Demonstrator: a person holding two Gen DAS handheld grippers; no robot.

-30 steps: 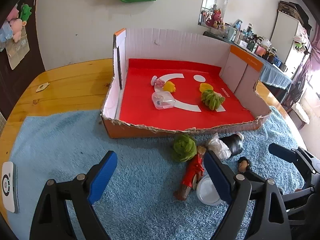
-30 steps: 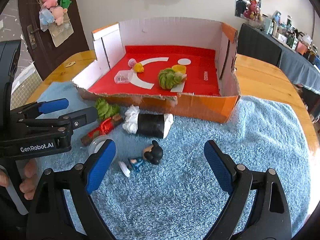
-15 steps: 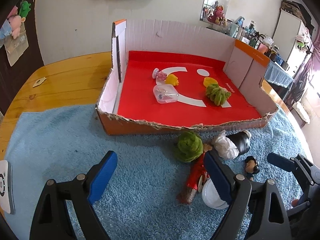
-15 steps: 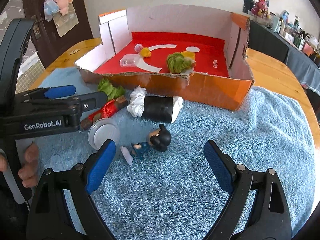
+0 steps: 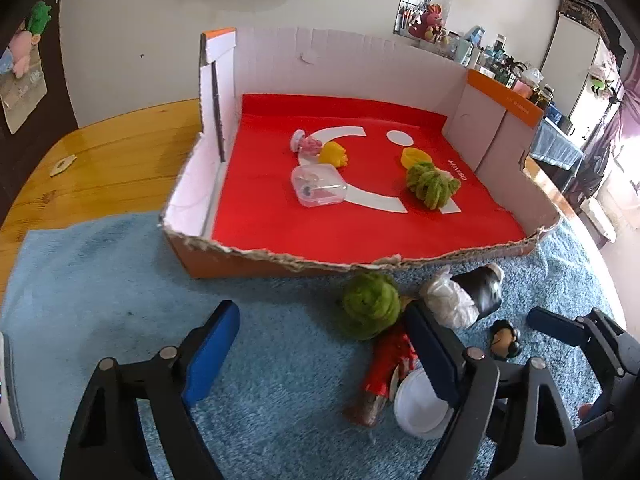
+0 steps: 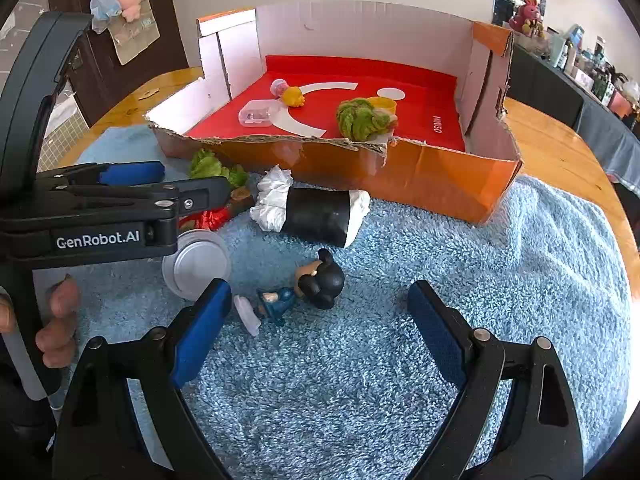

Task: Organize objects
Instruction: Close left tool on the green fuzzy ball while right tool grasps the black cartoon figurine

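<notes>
A torn cardboard box [image 5: 248, 264] [image 6: 432, 184] with a red floor holds a clear plastic case [image 5: 318, 190], small pink and yellow toys and a green fuzzy toy [image 5: 430, 186]. In front of it, on the blue towel [image 5: 120, 288], lie a green fuzzy ball [image 5: 370, 310], a red wrapped toy [image 5: 386, 366], a white lid [image 6: 196, 264], a black roll with white paper [image 6: 316, 214] and a small dark-haired figure [image 6: 316, 282]. My left gripper [image 5: 320, 332] is closing, pads touching nothing; ball and red toy lie by its right finger. My right gripper [image 6: 316, 312] is open just before the figure.
The towel lies on a wooden table [image 5: 112, 152]. A white device [image 5: 8, 392] sits at the towel's left edge. A hand [image 6: 56, 320] holds the left gripper's handle. Shelves and clutter stand far right. Bare towel lies at the left and the right.
The left gripper's fingers stand slightly closer together. Both views have tipped a little, so the toys in front of the box sit a bit higher in the right view.
</notes>
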